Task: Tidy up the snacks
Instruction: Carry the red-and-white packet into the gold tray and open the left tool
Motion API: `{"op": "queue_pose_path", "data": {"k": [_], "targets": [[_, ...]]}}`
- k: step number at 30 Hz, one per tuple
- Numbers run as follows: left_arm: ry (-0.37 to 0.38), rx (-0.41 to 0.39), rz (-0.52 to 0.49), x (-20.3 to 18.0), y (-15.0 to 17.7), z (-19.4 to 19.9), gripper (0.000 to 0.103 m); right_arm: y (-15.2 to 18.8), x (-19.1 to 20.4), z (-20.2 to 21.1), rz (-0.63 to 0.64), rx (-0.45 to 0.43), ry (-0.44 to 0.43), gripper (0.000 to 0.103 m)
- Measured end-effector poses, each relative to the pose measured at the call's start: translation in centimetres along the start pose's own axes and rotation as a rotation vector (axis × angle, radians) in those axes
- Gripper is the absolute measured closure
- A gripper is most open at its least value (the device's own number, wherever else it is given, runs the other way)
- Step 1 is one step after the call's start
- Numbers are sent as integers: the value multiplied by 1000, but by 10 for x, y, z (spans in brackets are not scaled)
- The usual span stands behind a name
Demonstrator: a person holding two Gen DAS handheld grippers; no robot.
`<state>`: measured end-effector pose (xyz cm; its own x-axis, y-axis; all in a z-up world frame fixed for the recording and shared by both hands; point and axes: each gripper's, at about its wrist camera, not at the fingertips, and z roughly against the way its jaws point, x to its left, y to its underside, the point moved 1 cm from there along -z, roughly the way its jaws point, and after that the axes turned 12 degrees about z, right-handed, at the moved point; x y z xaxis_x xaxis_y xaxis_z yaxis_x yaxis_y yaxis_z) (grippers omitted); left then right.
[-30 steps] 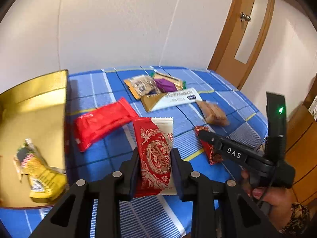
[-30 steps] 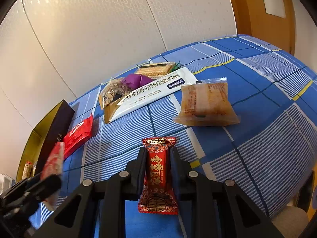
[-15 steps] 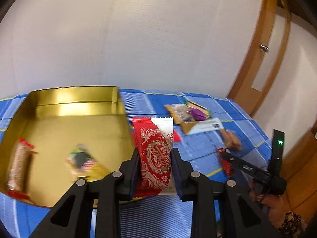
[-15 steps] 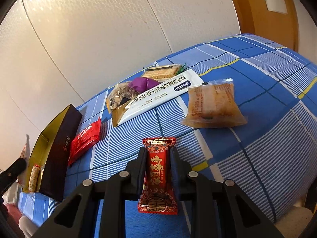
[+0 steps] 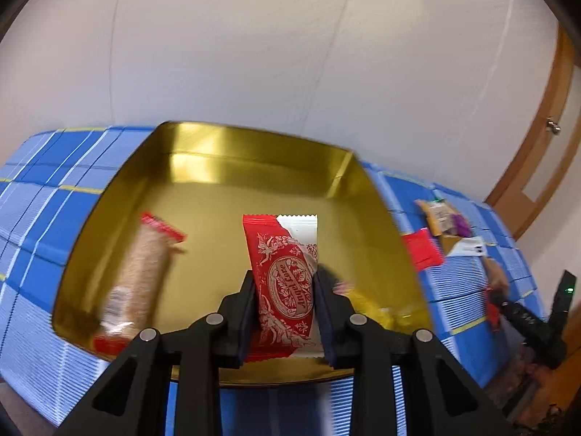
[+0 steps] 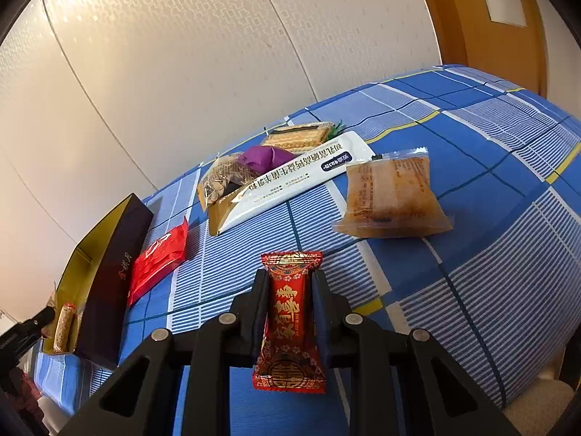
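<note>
Red-and-white wafer packet (image 5: 287, 283) pinched across middle by left gripper (image 5: 285, 298), above gold tin (image 5: 254, 152). Right gripper (image 6: 290, 309) pinches red candy (image 6: 288, 323) over blue checked cloth (image 6: 508, 290). Both likely light, crinkly, slippery, crushable; mid-body hold suits best.

A blue checked tablecloth (image 6: 490, 167) carries a gold tin (image 5: 254, 145), a white sachet (image 6: 290, 178) and loose snack packets.

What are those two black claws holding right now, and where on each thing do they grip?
The left gripper pinches a red-and-white snack packet across its lower middle. The right gripper pinches a red candy by its long sides, around the middle.
</note>
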<state>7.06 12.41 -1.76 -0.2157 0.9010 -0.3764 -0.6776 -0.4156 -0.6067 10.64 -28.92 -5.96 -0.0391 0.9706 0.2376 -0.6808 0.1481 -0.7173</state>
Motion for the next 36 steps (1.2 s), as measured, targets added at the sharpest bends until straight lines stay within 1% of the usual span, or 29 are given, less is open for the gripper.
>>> {"op": "queue_pose_path", "data": {"k": [7,9,12,16,19,22,24,28,33,36], "targets": [[-98,59,2,35,-2,-17,73,0,1,-1,5,3,5,79],[-129,58,-13,41,-3,-19,73,0,1,-1,5,1,6,79],[-147,57,-18,47,-4,-20,73,0,0,-1,7,0,3,79],[-196,63,-45,53,-5,-24,73,0,0,-1,9,3,2,79],[-197,60,-33,54,-9,-26,72,0,0,-1,7,3,4,79],[-217,50,-7,55,-11,-24,72,1,0,-1,6,2,3,79],[-215,36,-8,55,-9,-20,72,1,0,-1,7,0,3,79],[-238,0,-29,49,-1,-10,72,1,-1,1,10,-14,-3,79],[-213,-26,-22,43,6,-2,72,1,1,3,14,-21,-12,79],[-175,-33,-4,39,11,6,72,1,2,4,11,-26,-32,79]]}}
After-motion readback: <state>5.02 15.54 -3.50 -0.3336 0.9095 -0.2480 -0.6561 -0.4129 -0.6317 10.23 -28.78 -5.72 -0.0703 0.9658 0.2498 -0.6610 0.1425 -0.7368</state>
